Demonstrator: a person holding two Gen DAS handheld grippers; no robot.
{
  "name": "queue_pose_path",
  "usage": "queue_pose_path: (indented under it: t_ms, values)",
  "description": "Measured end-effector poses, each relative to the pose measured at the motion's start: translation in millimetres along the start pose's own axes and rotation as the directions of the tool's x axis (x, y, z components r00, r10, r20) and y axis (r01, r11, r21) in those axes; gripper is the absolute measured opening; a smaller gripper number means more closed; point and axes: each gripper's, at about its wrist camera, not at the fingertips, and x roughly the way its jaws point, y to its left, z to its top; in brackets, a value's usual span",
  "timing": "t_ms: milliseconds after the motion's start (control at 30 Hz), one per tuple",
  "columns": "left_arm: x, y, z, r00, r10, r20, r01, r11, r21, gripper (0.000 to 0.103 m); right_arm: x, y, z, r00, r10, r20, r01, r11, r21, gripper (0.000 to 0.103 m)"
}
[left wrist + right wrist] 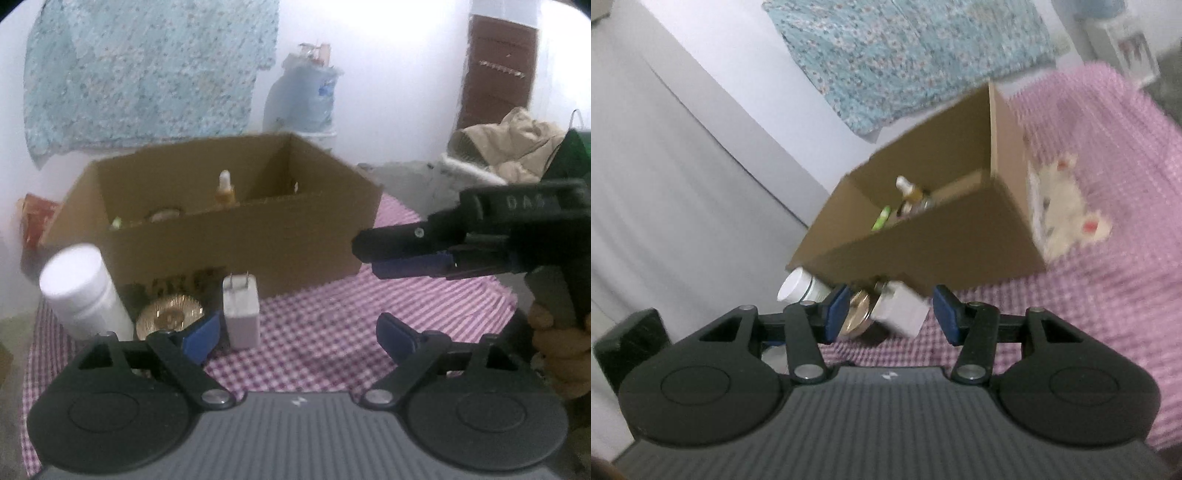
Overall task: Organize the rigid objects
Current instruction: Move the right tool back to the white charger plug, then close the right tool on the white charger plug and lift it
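Our left gripper (297, 338) is spread wide and holds nothing, low over the checked cloth (314, 332); our right gripper (889, 312) is likewise spread and empty, tilted toward the white charger plug (901, 308), which we judge to be its next pick. The plug stands just in front of the cardboard box (229, 236), with a gold disc (170, 315) and a white bottle (79, 291) beside it. In the box we already see a dropper bottle (224, 190) and a few small items. We judge the task partly done: three things are still outside
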Motion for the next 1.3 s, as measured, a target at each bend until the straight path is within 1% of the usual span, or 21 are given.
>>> queue_pose_path:
  t_ms: [100,167,200,267,367,467,633,833,900,1000,1133,1233,1300]
  values:
    - [8.0,-2.1,-7.2,0.999,0.038,0.003,-0.038,0.999,0.013,0.091,16.3,0.5,-1.6,0.999,0.012,-0.031,-0.012,1.000,0.017,0.050]
    - [13.6,-3.7,-10.8,0.998,0.070,0.010,-0.070,0.997,0.027,0.083,25.7,-0.3,-1.8,0.999,0.021,-0.050,-0.019,0.999,0.028,0.050]
    - [16.3,-4.5,-12.2,0.996,0.087,0.014,-0.087,0.996,0.034,0.081,30.2,-0.9,-1.7,0.998,0.025,-0.059,-0.023,0.999,0.038,0.050]
    - [21.9,-4.6,-13.8,0.994,0.113,0.014,-0.113,0.993,0.042,0.073,38.0,-1.7,0.2,0.997,0.030,-0.072,-0.026,0.998,0.056,0.049]
    - [29.0,-4.6,-15.9,0.991,0.136,0.018,-0.137,0.989,0.054,0.066,58.1,-1.0,5.2,0.995,0.037,-0.094,-0.030,0.997,0.078,0.047]
    - [37.3,-2.7,-14.4,0.987,0.159,0.023,-0.160,0.985,0.059,0.062,73.2,-2.1,6.8,0.992,0.040,-0.116,-0.030,0.996,0.085,0.045]
    - [49.7,2.7,-7.5,0.985,0.169,0.018,-0.170,0.984,0.059,0.060,91.7,-4.9,10.7,0.989,0.036,-0.144,-0.024,0.996,0.086,0.042]
    - [61.3,7.8,0.4,0.986,0.168,0.013,-0.169,0.984,0.056,0.059,106.0,-6.4,16.5,0.986,0.033,-0.166,-0.020,0.997,0.076,0.041]
    - [64.0,7.8,1.8,0.984,0.176,0.018,-0.176,0.982,0.066,0.056,111.3,-7.6,17.5,0.984,0.032,-0.176,-0.019,0.997,0.076,0.041]
    - [68.1,8.7,1.3,0.983,0.184,0.016,-0.185,0.980,0.070,0.049,116.7,-9.3,18.9,0.983,0.026,-0.182,-0.013,0.997,0.075,0.039]
    - [69.0,14.1,2.8,0.980,0.198,0.013,-0.199,0.979,0.053,0.030,117.2,-7.5,22.0,0.983,0.029,-0.181,-0.017,0.998,0.068,0.037]
    - [66.3,19.0,2.6,0.984,0.179,0.008,-0.179,0.984,0.024,0.029,114.7,-6.5,21.6,0.983,0.023,-0.183,-0.013,0.998,0.058,0.036]
    - [64.1,18.5,1.7,0.985,0.171,0.009,-0.172,0.985,0.025,0.029,112.8,-6.2,21.4,0.983,0.019,-0.183,-0.008,0.998,0.059,0.036]
